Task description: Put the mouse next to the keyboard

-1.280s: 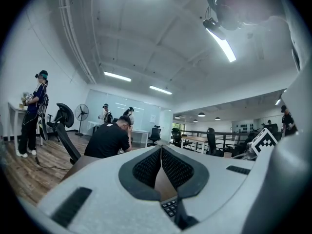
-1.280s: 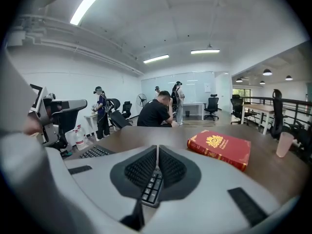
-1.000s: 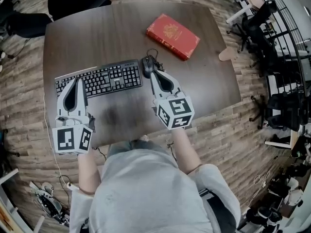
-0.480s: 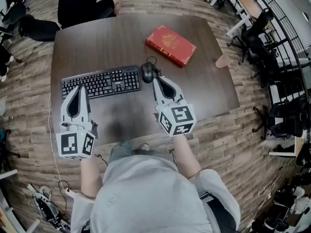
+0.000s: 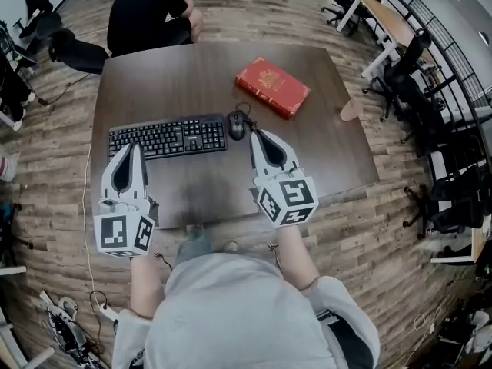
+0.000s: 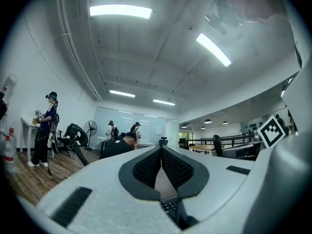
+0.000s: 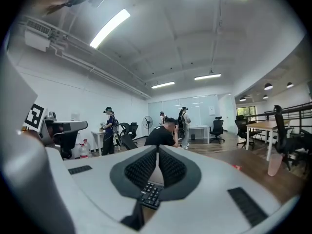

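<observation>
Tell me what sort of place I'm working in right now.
Probably an open-plan office or lab: a dark table with a keyboard, mouse and red book, office chairs and other desks around, ceiling strip lights, and other people working.

A: Any print legible on the table (image 5: 192, 75)?
B: None. The red book (image 5: 272, 88), far right: gold cover mark, too small to read. The keyboard (image 5: 167, 136), near left: key legends are pale specks, unreadable.

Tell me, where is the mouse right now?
In the head view, the mouse lies beside the right end of the keyboard, below the red book.
</observation>
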A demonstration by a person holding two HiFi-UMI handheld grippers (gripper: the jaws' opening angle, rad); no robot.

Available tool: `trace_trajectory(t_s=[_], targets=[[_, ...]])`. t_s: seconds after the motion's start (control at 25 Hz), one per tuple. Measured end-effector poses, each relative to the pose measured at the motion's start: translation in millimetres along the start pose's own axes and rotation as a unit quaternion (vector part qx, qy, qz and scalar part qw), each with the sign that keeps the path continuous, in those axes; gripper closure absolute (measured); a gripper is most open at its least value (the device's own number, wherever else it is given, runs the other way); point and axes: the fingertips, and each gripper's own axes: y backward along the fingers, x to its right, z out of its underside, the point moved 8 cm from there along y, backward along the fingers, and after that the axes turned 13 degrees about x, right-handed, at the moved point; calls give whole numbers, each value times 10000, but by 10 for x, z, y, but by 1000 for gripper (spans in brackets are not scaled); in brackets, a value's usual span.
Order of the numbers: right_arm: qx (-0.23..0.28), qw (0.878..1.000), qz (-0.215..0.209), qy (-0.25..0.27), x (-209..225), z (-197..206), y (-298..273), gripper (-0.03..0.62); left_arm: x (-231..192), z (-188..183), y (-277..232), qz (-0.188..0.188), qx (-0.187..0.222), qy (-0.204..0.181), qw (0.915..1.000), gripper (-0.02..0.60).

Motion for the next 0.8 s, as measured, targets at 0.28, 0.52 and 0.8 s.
trace_trajectory(t_s=[0.28, 0.52, 0.8], targets=[[262, 9996, -31, 48, -42, -204, 226, 574, 116, -166, 206, -108, 150, -60, 9998, 569], [440, 9990, -55, 73, -70, -330, 387, 574, 201, -261, 354, -173, 244, -92, 9995, 569], [574, 9982, -134, 99, -100, -422, 520, 574, 266, -355, 483, -273, 317, -154, 9990, 569]])
